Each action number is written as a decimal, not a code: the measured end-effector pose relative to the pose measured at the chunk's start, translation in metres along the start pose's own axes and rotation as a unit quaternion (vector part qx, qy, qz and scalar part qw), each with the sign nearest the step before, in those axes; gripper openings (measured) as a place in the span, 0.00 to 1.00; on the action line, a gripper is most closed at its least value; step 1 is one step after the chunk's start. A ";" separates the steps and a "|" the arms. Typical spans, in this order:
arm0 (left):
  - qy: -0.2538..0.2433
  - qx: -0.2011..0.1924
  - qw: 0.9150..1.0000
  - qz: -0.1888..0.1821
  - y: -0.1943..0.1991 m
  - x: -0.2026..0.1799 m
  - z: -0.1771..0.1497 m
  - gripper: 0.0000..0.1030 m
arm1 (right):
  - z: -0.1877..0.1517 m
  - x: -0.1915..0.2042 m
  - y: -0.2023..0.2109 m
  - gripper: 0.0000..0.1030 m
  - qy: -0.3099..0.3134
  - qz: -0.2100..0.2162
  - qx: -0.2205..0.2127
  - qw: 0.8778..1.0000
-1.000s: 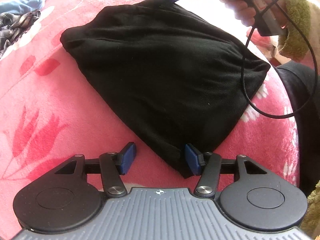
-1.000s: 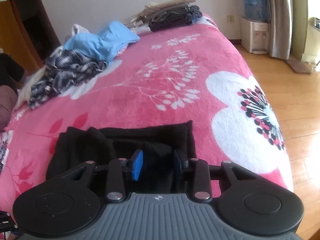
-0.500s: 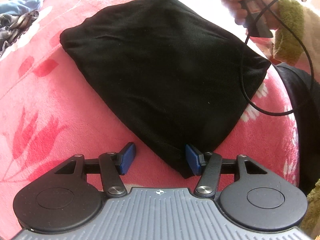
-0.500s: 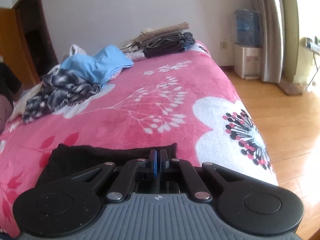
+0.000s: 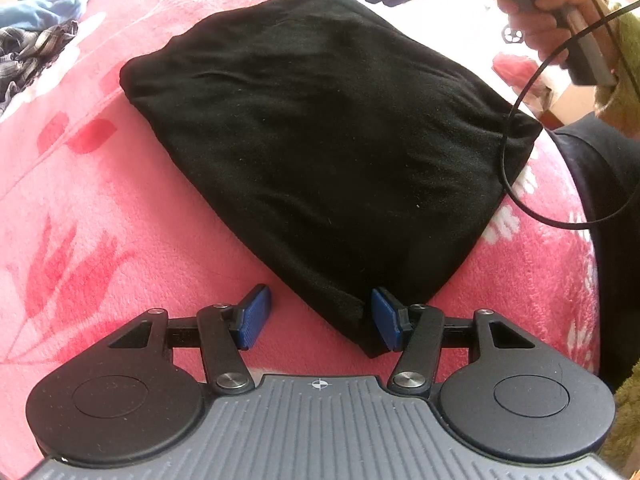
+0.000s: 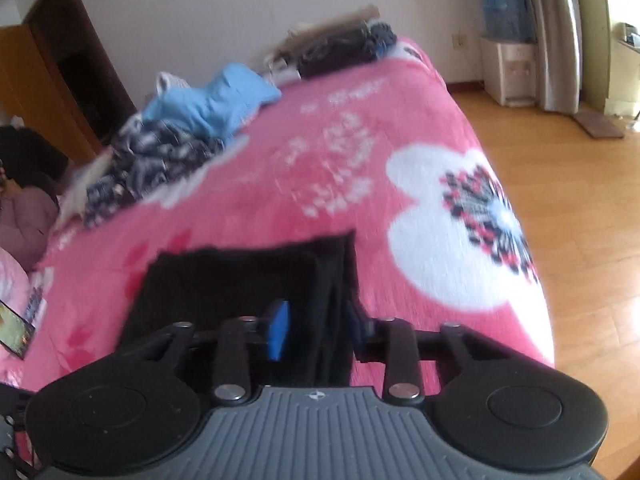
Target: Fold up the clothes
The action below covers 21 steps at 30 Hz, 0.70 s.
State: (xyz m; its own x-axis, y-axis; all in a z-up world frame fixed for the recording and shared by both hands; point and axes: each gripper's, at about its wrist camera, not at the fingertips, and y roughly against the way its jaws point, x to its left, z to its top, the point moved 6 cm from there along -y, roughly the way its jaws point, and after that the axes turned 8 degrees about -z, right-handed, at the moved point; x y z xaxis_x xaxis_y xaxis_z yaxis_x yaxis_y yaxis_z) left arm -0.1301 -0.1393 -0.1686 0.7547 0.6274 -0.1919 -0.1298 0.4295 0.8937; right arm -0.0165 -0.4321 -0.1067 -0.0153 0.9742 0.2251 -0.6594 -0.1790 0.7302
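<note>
Folded black fleecy garment (image 5: 332,128), squarish

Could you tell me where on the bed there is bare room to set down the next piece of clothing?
Bare pink blanket lies between the folded black garment and the folded stack by the wall, and right of the garment over the white flower. The far left is crowded by the blue and plaid clothes pile.

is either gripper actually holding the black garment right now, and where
Nothing is held. The left gripper stands open around the black garment's near corner; the right gripper is opening over its folded edge.
</note>
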 end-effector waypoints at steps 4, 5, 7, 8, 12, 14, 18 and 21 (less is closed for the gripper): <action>0.000 0.000 1.000 0.003 0.000 -0.001 0.000 0.55 | -0.004 -0.003 -0.015 0.34 -0.043 0.023 0.022 0.999; 0.000 0.000 1.000 0.004 -0.001 -0.001 0.000 0.55 | -0.007 -0.001 -0.021 0.34 -0.042 0.028 0.033 0.998; 0.001 0.000 1.000 0.004 -0.001 -0.001 -0.001 0.55 | -0.010 0.002 -0.030 0.16 -0.037 0.028 0.049 0.998; 0.001 0.000 1.000 0.004 -0.002 -0.002 -0.001 0.55 | -0.010 0.004 -0.030 0.12 -0.032 0.023 0.044 0.998; 0.002 -0.001 1.000 0.003 -0.002 -0.002 -0.001 0.55 | -0.008 0.001 -0.022 0.02 -0.036 0.011 0.008 0.999; 0.002 0.000 1.000 0.002 -0.003 -0.002 -0.001 0.55 | -0.009 -0.008 -0.026 0.03 -0.047 -0.009 0.011 0.999; 0.003 -0.002 1.000 0.002 -0.003 -0.002 -0.001 0.55 | -0.008 -0.030 -0.020 0.05 -0.074 -0.065 -0.001 0.995; 0.005 -0.002 1.000 0.000 -0.004 -0.001 0.001 0.55 | -0.003 -0.026 0.012 0.06 -0.051 -0.039 -0.019 0.998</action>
State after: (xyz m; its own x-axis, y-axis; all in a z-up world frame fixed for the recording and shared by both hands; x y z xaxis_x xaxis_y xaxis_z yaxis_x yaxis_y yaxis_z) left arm -0.1300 -0.1422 -0.1721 0.7483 0.6339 -0.1956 -0.1328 0.4320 0.8921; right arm -0.0258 -0.4593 -0.1060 0.1132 0.9655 0.2344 -0.6835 -0.0955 0.7236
